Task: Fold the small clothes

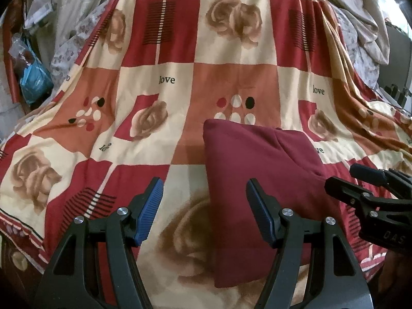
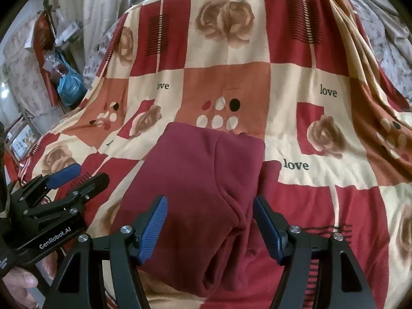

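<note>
A dark red garment (image 1: pixel 260 180) lies folded into a flat packet on the patterned blanket (image 1: pixel 154 90); in the right wrist view the garment (image 2: pixel 200 180) has a fold seam down its middle. My left gripper (image 1: pixel 204 211) is open and empty, over the garment's left edge. My right gripper (image 2: pixel 209 226) is open and empty, just above the garment's near right part. The right gripper also shows at the right edge of the left wrist view (image 1: pixel 345 177), and the left gripper at the left of the right wrist view (image 2: pixel 85 175).
The red, cream and orange blanket (image 2: pixel 309 77) with roses and "love" prints covers the whole work surface. Pale floral cloth (image 1: pixel 360 25) hangs behind it. A blue bag (image 1: pixel 33 77) and clutter stand at the far left.
</note>
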Available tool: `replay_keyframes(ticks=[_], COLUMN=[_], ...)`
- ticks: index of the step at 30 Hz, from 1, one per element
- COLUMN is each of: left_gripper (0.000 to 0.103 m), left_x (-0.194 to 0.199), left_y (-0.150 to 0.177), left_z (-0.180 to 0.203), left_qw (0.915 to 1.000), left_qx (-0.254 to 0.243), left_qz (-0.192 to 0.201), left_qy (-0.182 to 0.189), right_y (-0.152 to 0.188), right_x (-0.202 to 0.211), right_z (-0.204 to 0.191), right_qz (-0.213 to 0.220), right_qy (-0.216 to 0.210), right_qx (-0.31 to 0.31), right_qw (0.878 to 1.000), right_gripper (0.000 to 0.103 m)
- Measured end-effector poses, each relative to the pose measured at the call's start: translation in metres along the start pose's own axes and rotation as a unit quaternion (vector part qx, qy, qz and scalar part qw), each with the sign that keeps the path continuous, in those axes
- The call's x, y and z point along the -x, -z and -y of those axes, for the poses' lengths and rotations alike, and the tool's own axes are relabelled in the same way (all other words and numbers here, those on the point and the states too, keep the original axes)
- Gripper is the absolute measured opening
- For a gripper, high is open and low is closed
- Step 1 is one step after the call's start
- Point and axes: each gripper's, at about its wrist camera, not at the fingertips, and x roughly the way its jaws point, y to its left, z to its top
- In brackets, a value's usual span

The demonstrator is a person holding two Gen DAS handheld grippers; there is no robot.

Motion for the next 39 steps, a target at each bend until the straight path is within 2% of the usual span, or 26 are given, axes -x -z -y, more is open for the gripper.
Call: replay_keyframes(ticks=[39], left_gripper=[0.067], left_x=[-0.008], left_y=[-0.001], left_z=[0.003], left_qw=[1.0000], left_qx=[0.006], left_qz=[-0.004], left_qy=[0.001], right_y=[0.003], right_x=[-0.012], right_z=[-0.008], right_qz=[-0.013], right_qy=[-0.002], right_qx=[0.003], right_qw=[1.000], right_gripper=[0.067])
